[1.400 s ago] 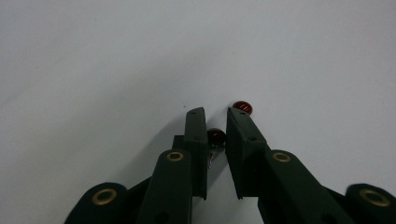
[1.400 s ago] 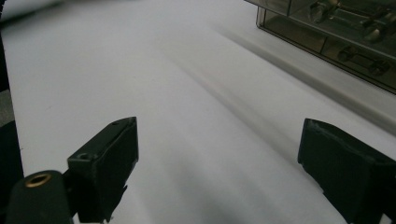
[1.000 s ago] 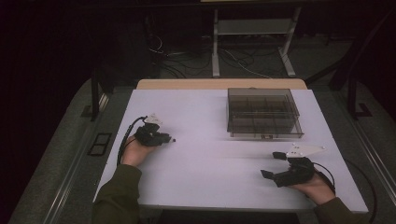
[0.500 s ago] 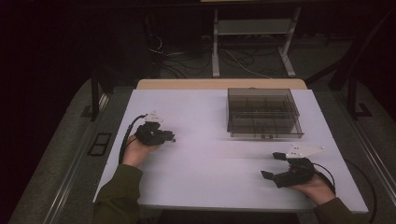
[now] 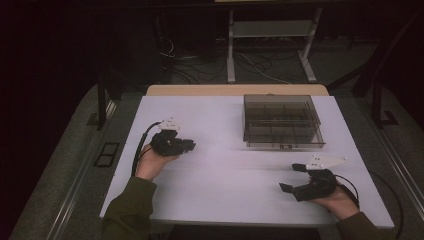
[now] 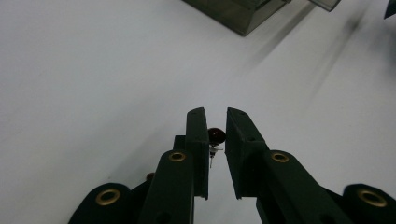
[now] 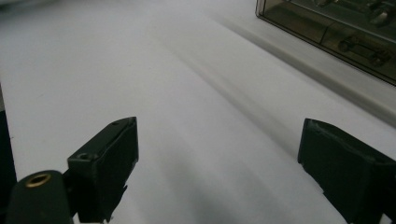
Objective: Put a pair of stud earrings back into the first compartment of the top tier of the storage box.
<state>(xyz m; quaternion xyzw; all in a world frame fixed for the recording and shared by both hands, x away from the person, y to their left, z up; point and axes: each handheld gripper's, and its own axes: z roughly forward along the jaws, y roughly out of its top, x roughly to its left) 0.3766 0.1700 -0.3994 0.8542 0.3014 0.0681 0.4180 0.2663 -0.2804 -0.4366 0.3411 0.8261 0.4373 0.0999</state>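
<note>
My left gripper (image 5: pixel 190 146) hovers over the left part of the white table (image 5: pixel 225 200), its jaws drawn close together. In the left gripper view, the left gripper (image 6: pixel 215 114) pinches a small dark red round part (image 6: pixel 216 135) with thin metal legs just behind the tips. My right gripper (image 5: pixel 290 177) rests near the table's front right, jaws spread wide. The right gripper view shows the right gripper (image 7: pixel 217 135) with nothing but bare tabletop between its fingers.
A smoky transparent compartment box (image 5: pixel 282 120) stands at the back right of the table, holding small parts; its corner (image 6: pixel 233 14) lies ahead of the left jaws and its side (image 7: pixel 336 32) ahead of the right. Cables and a metal stand (image 5: pixel 270 30) lie on the floor behind.
The left hand with its gripper has shifted slightly right and upward. The right hand has stayed where it was.
</note>
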